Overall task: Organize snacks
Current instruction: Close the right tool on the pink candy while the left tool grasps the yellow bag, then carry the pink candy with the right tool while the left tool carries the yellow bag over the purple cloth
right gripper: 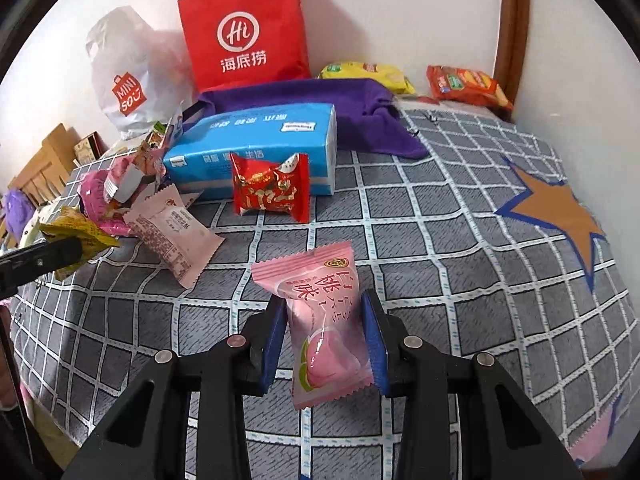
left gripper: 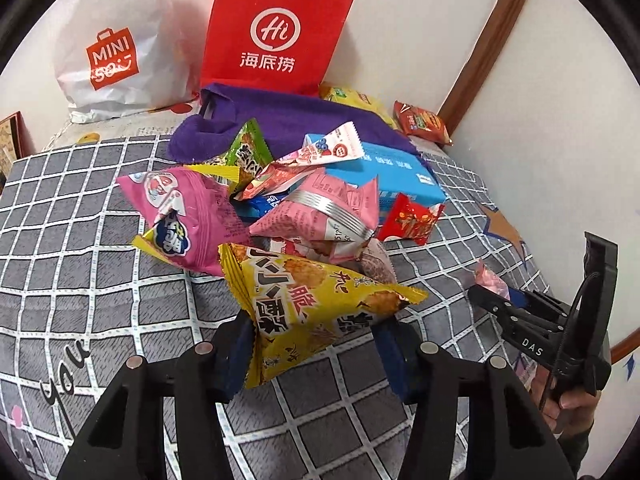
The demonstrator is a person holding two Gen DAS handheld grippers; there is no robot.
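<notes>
In the left wrist view, the left gripper (left gripper: 316, 344) is clamping a yellow snack packet (left gripper: 320, 312) at 6 o'clock below the snack pile (left gripper: 260, 200), while in the right wrist view, the right gripper (right gripper: 326, 340) is pinching a pink peach candy packet (right gripper: 324, 328) at 6 o'clock over the checked bedcover (right gripper: 460, 280).

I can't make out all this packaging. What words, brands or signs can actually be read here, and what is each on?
"Hi" and "海底捞": red paper bag.
"MINISO": white plastic bag.
"DAS": right gripper, on its side, seen from the left wrist.
"you": checked sheet.
"桃味": pink sweet clamped in the right gripper.
Large yellow-packet characters in the left gripper: too warped to read.
Blue box and other wrappers: too small.
</notes>
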